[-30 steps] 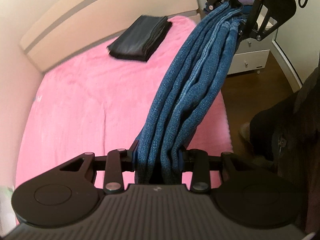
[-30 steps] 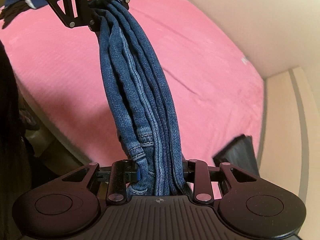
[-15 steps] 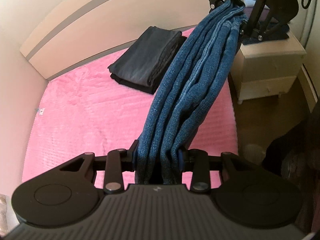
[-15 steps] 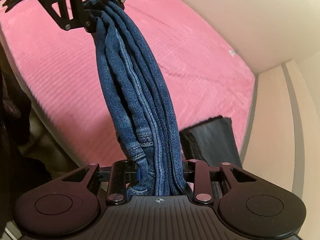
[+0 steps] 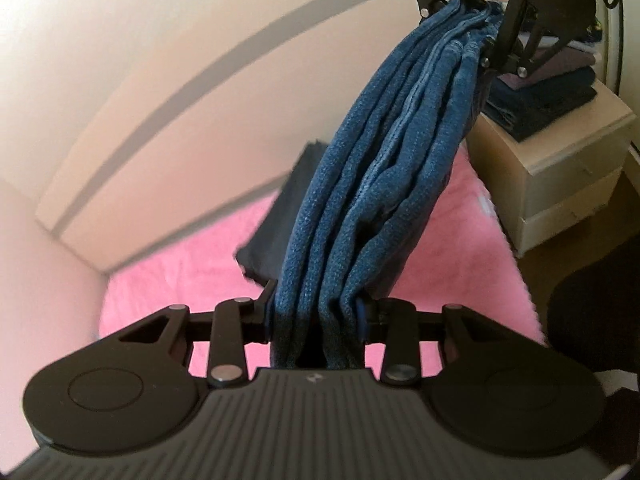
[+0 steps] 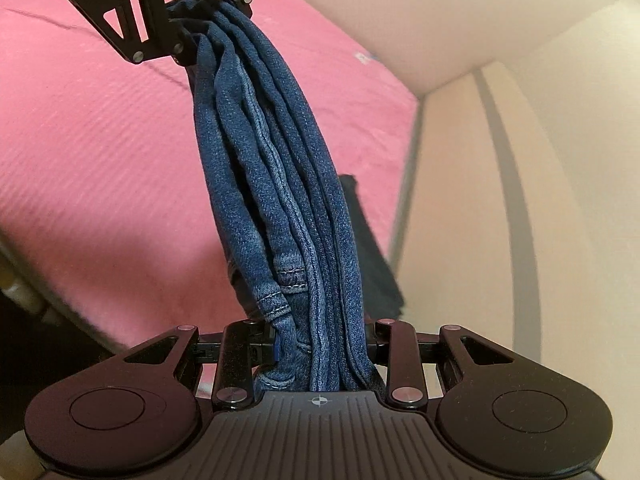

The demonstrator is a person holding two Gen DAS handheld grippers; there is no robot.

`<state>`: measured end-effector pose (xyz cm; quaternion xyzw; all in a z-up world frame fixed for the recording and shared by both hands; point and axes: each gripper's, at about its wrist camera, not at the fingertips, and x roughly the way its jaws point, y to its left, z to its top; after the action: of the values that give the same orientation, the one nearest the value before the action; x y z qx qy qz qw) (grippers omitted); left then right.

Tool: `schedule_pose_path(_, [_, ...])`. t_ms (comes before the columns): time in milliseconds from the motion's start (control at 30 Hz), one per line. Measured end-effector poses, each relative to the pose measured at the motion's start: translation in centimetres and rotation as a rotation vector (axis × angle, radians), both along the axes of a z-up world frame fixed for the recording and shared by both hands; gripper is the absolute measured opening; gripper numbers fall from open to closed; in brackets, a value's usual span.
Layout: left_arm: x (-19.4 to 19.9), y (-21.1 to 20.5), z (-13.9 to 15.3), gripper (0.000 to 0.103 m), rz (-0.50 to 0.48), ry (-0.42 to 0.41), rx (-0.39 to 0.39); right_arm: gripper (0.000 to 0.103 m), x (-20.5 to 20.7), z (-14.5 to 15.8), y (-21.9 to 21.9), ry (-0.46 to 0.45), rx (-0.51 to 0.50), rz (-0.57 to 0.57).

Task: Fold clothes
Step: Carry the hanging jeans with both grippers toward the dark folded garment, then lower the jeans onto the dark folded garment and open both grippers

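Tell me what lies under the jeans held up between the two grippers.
Beneath the jeans, a dark folded garment lies on the pink bedspread. The denim covers most of it, so its full extent cannot be seen.

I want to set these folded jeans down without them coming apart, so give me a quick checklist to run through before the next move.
1. Left gripper clamped on one end of the jeans: ok.
2. Right gripper clamped on the other end: ok.
3. Folded layers bunched together between the two grippers, none hanging loose: ok.
4. Jeans lifted off the pink bed: ok.
5. Landing spot: the folded dark garment lies right behind the jeans; whether they line up over it: cannot tell.
6. Nightstand already carries a stack of folded clothes; room left there: cannot tell.
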<state>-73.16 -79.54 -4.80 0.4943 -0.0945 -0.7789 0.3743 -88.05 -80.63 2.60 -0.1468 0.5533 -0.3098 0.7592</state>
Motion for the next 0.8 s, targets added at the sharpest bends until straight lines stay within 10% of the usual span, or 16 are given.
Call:
schedule_pose_path(467, [-6.6,-21.9,-5.1,0.033,0.162,-0.082,-0.079,0.03,-4.6,-4.4,-25.2,-0.053,-0.115,0.152])
schedule_pose_path(800, [-7.4,-24.0,-21.7,0.034,0.12,-0.207,-0.005,0.038,-6.0,-22.6,-25.2,0.035,-0.037,0.206])
